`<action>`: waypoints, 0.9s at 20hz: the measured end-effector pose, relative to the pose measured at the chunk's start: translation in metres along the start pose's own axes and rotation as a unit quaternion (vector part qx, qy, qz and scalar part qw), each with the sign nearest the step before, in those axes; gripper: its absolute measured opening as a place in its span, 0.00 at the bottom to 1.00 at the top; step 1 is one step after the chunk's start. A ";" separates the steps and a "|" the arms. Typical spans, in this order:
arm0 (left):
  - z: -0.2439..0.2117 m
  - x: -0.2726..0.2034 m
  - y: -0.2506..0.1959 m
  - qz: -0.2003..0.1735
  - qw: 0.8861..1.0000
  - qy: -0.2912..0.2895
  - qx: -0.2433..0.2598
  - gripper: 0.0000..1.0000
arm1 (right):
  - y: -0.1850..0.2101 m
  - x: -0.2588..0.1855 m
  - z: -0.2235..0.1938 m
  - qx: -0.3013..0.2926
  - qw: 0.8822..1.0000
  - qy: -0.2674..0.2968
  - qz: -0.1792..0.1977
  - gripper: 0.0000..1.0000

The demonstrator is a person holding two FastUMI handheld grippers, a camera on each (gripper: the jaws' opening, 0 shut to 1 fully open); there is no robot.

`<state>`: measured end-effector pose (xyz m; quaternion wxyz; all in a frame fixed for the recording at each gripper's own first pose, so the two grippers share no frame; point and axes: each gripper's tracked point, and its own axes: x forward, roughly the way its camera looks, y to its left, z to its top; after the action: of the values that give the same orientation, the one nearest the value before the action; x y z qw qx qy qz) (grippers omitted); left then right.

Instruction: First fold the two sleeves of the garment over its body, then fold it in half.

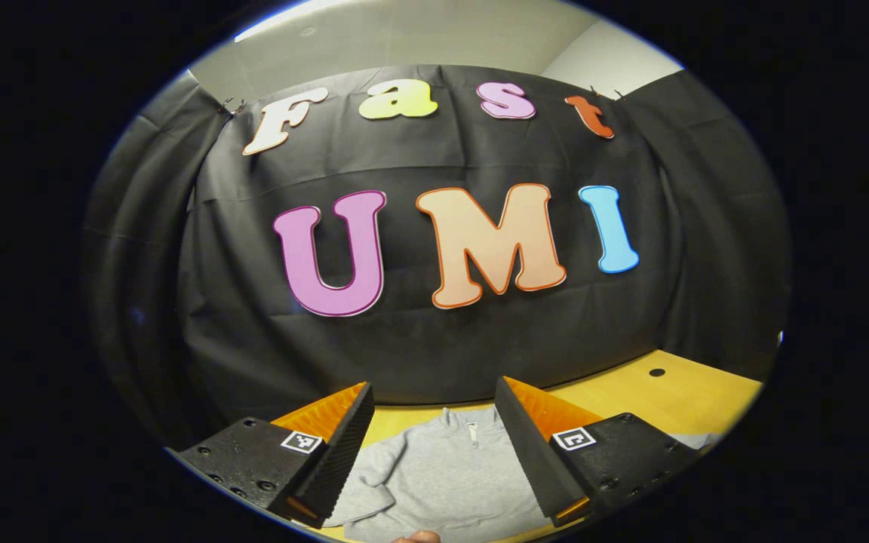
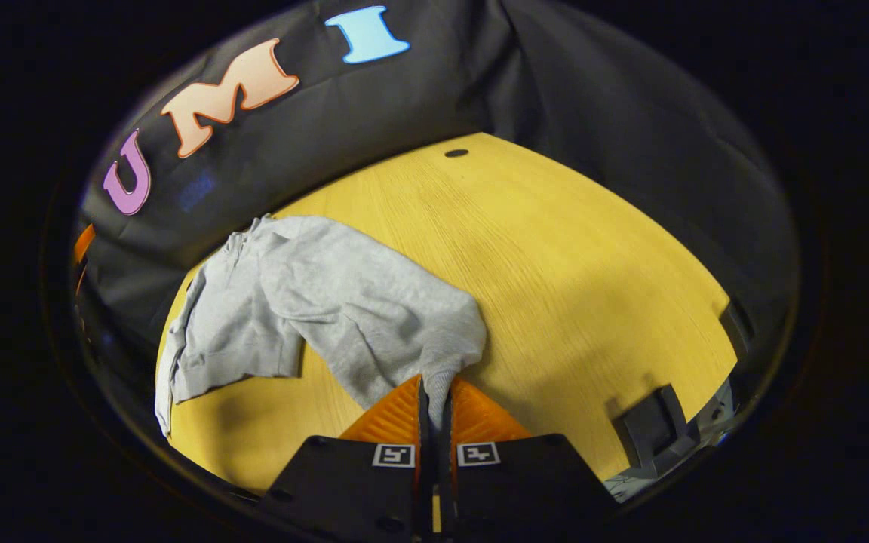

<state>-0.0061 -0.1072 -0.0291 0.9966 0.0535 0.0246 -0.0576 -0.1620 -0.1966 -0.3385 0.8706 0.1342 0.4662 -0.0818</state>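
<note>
The right gripper (image 2: 434, 392) pinches the cuff of one sleeve of the soft grey sweatshirt (image 2: 314, 309), which lies on the yellow wooden table (image 2: 555, 249). The cloth looks light and floppy, so cuffs are good spots to grab. The left gripper (image 1: 434, 430) hangs spread wide above the sweatshirt.

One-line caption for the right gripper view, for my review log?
Right hand-held gripper shut on a sleeve of the grey garment, lying on the yellow table.

Garment (image 2: 306, 302) on table (image 2: 555, 256), sleeve (image 2: 397, 332) between right tongs (image 2: 434, 392).
</note>
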 end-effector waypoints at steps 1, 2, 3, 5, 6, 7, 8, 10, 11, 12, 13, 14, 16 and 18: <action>0.001 -0.001 0.009 0.005 1.000 -0.002 -0.002 0.95 | 0.011 0.003 0.012 -0.003 1.000 -0.012 0.007 0.06; 0.000 -0.001 0.017 0.011 1.000 -0.001 -0.003 0.97 | 0.020 0.004 0.022 -0.007 1.000 -0.022 0.012 0.06; -0.003 -0.001 0.026 0.017 1.000 0.000 -0.004 0.97 | 0.030 0.005 0.032 -0.010 0.999 -0.029 0.017 0.06; -0.003 -0.003 0.043 0.028 1.000 0.000 -0.008 0.94 | 0.049 0.007 0.049 -0.020 0.999 -0.042 0.025 0.06; -0.003 -0.004 0.050 0.032 0.999 0.000 -0.011 0.97 | 0.060 0.008 0.056 -0.023 0.998 -0.048 0.033 0.06; -0.006 -0.006 0.058 0.039 0.999 0.002 -0.012 0.94 | 0.068 0.008 0.065 -0.025 0.997 -0.056 0.037 0.06; -0.007 -0.007 0.066 0.046 0.999 0.005 -0.012 0.94 | 0.076 0.010 0.073 -0.027 0.997 -0.062 0.041 0.06; -0.010 -0.010 0.081 0.060 0.998 0.007 -0.014 0.95 | 0.092 0.015 0.091 -0.025 0.996 -0.073 0.050 0.06; -0.010 -0.012 0.090 0.067 0.998 0.007 -0.013 0.94 | 0.100 0.016 0.098 -0.022 0.995 -0.076 0.055 0.05; -0.010 -0.013 0.097 0.075 0.997 0.007 -0.011 0.94 | 0.107 0.017 0.104 -0.021 0.995 -0.078 0.059 0.06; -0.010 -0.016 0.105 0.082 0.997 0.006 -0.009 0.97 | 0.114 0.019 0.109 -0.023 0.994 -0.081 0.064 0.06; -0.009 -0.017 0.113 0.089 0.996 0.005 -0.007 0.94 | 0.124 0.021 0.114 -0.026 0.994 -0.085 0.068 0.06; -0.011 -0.021 0.128 0.103 0.995 0.007 -0.004 0.94 | 0.144 0.024 0.123 -0.032 0.992 -0.091 0.077 0.06; -0.014 -0.025 0.142 0.116 0.993 0.009 -0.003 0.94 | 0.161 0.027 0.130 -0.036 0.991 -0.096 0.086 0.06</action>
<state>-0.0151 0.0369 -0.0265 0.9965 0.0534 0.0277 0.0584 -0.0013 -0.0839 -0.2675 0.9195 0.1340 0.3696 -0.0026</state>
